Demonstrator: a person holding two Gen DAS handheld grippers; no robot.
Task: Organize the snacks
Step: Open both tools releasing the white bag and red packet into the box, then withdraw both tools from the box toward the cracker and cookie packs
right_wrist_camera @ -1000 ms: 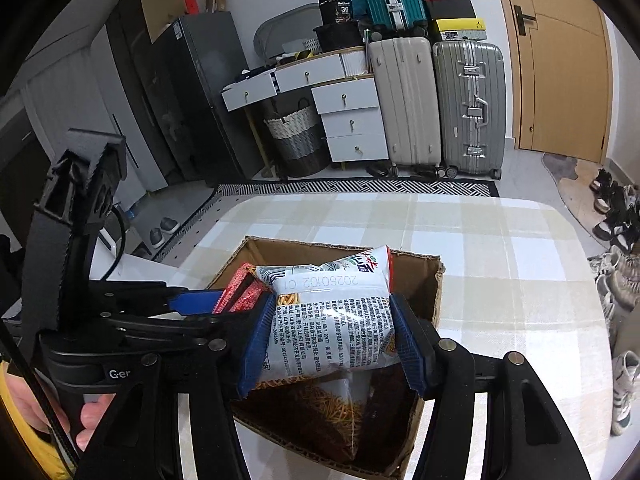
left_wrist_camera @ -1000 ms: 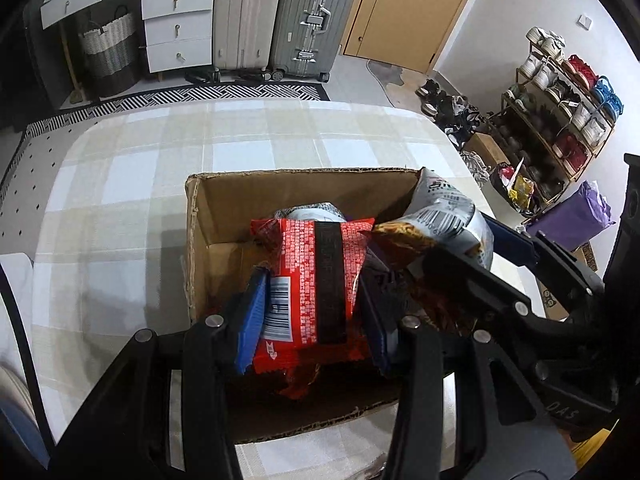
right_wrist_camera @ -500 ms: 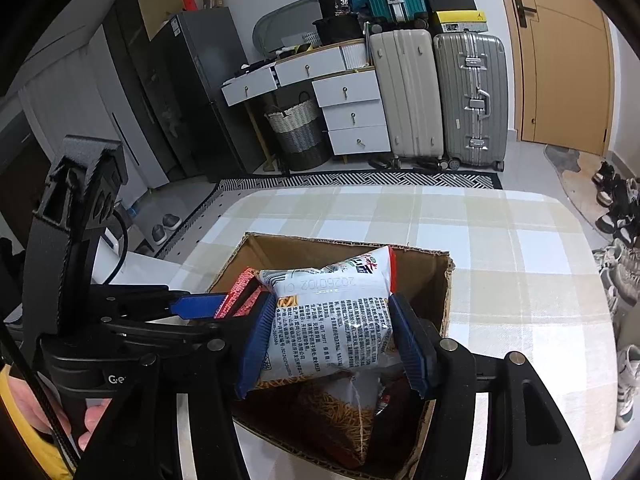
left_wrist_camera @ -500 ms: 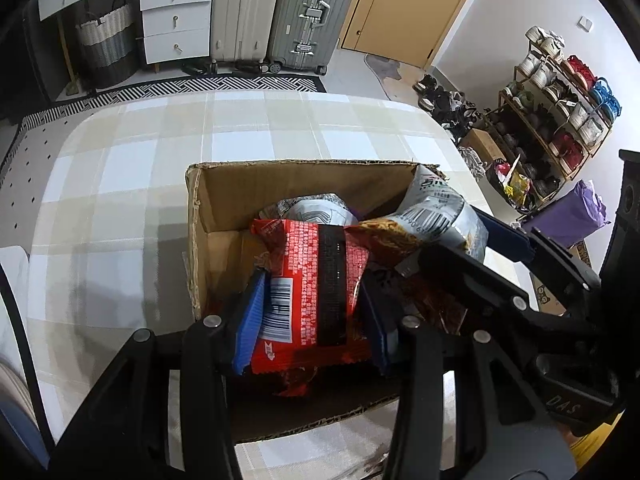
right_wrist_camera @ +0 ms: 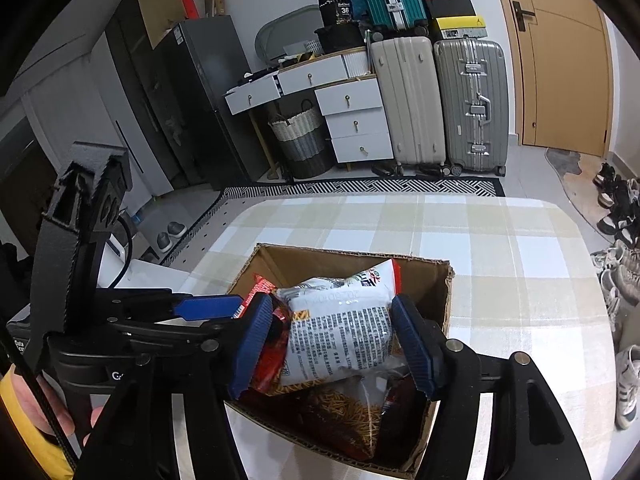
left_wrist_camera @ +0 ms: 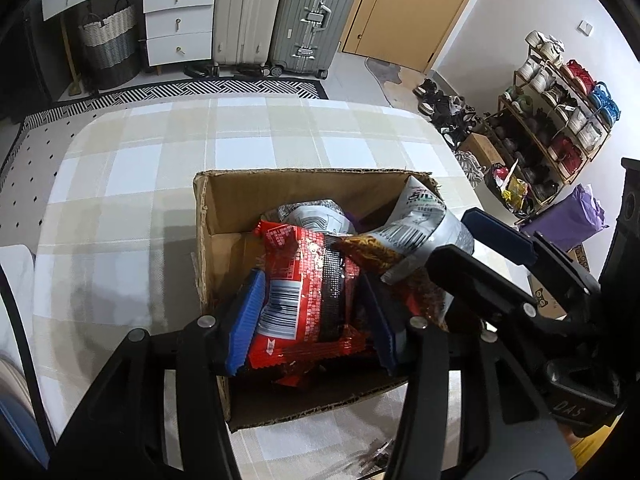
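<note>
Checked cloth covers the surface (left_wrist_camera: 132,184), which carries an open cardboard box (left_wrist_camera: 304,184) with both tongs lowered into it. Left tongs (left_wrist_camera: 312,320) bracket the red snack packet (left_wrist_camera: 312,276); the jaws are opening, and the blue pads (left_wrist_camera: 248,320) stand at the packet's edges, so it appears to be at the point of release inside the box. Right tongs (right_wrist_camera: 332,344) bracket the grey-and-white snack bag (right_wrist_camera: 340,332), which lies over the red packet toward the right wall of the box; these jaws are also opening, with the bag between them and little visible pressure on it. Beneath both lies a silver pouch (left_wrist_camera: 316,216). Risk, as a judgement: the two sets of tongs work close together in one box, so withdrawal of either may snag film on a ribbed pad and lift a packet out again, or the frames may collide. The grey-and-white bag rises above the box rim and may tip over the wall if nudged. Beyond the surface stand two suitcases (right_wrist_camera: 436,104), white drawers (right_wrist_camera: 356,120), a woven basket (right_wrist_camera: 300,140) and a shoe rack (left_wrist_camera: 560,120), all well apart from the work.
</note>
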